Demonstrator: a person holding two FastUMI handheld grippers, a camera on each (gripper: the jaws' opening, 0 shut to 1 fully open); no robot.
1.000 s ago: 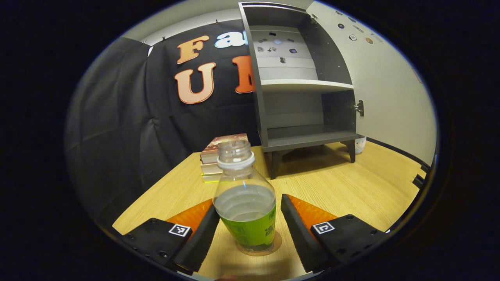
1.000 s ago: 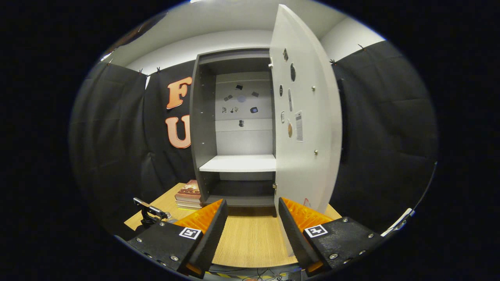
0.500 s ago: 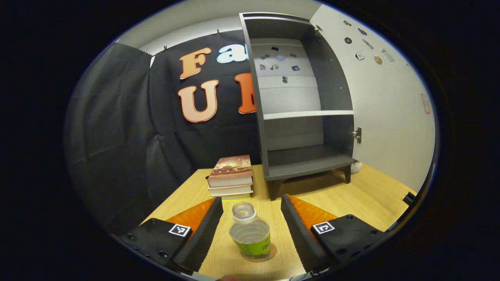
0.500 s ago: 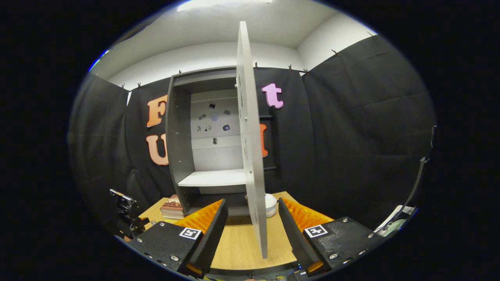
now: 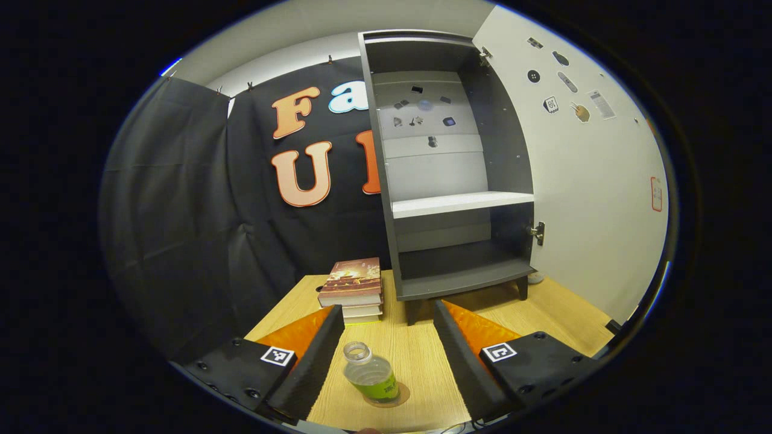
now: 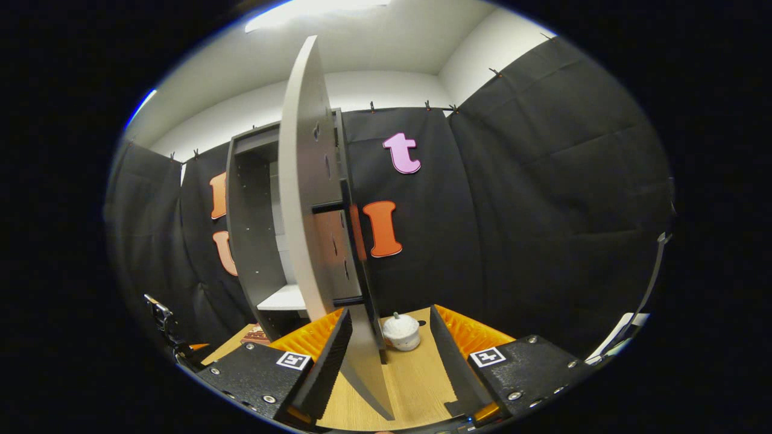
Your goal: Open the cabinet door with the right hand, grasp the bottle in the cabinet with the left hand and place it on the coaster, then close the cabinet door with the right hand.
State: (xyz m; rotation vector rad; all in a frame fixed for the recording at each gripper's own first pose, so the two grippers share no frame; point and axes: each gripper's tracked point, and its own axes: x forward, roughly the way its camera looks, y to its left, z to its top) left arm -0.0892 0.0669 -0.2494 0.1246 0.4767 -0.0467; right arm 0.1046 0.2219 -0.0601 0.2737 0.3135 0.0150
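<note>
Nearest to us in the left gripper view, our left gripper [image 5: 389,355] has its fingers spread wide and holds nothing; the bottle [image 5: 371,378] stands upright on the coaster [image 5: 401,398] between and below them, touched by neither finger, so we judge the placing step done. Beyond it on the table [image 5: 543,313] lies a stack of books [image 5: 353,286], just beside the left foot of the cabinet [image 5: 446,175], whose shelves look bare. In the right gripper view, our right gripper [image 6: 386,355] is likewise wide apart and grips nothing, and the cabinet door [image 6: 304,217] stands almost edge-on to us, its long axis upright, its lower edge passing between our fingers and close to the left one; we cannot tell whether they touch. We see the door's outer face, so the cabinet opening lies to its left, and closing calls for a push leftward against that face. The right gripper is plainly the nearer one to the door. A small white lidded pot [image 6: 402,331] sits on the table near the door's foot, apart from it.
</note>
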